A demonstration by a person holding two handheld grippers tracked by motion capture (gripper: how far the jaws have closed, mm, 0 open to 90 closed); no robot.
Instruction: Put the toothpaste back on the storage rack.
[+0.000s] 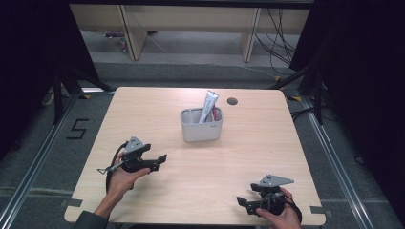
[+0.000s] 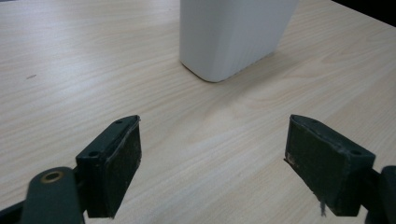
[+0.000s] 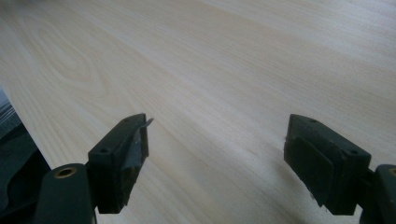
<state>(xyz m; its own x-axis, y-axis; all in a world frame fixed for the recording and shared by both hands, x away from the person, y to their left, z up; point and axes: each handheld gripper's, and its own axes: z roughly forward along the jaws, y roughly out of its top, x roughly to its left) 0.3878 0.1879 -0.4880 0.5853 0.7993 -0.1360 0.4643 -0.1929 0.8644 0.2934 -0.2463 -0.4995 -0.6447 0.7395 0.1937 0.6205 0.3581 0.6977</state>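
A grey rectangular holder (image 1: pixel 201 125) stands upright near the middle of the light wood table (image 1: pixel 143 109), with a white tube (image 1: pixel 208 107) leaning out of it. My left gripper (image 1: pixel 161 159) is held low at the left, its jaws wide apart and empty, aimed toward the holder (image 2: pixel 233 37). In the left gripper view its fingertips (image 2: pixel 116 158) frame bare wood a short way before the holder's corner. My right gripper (image 1: pixel 242 202) is near the front right edge, open and empty, pointing left over bare table (image 3: pixel 210 84).
A dark round cable hole (image 1: pixel 232 101) sits in the tabletop behind the holder. Grey floor with metal rails surrounds the table, and cables and wooden furniture legs lie at the back. The table's front edge (image 3: pixel 18 121) runs close to the right gripper.
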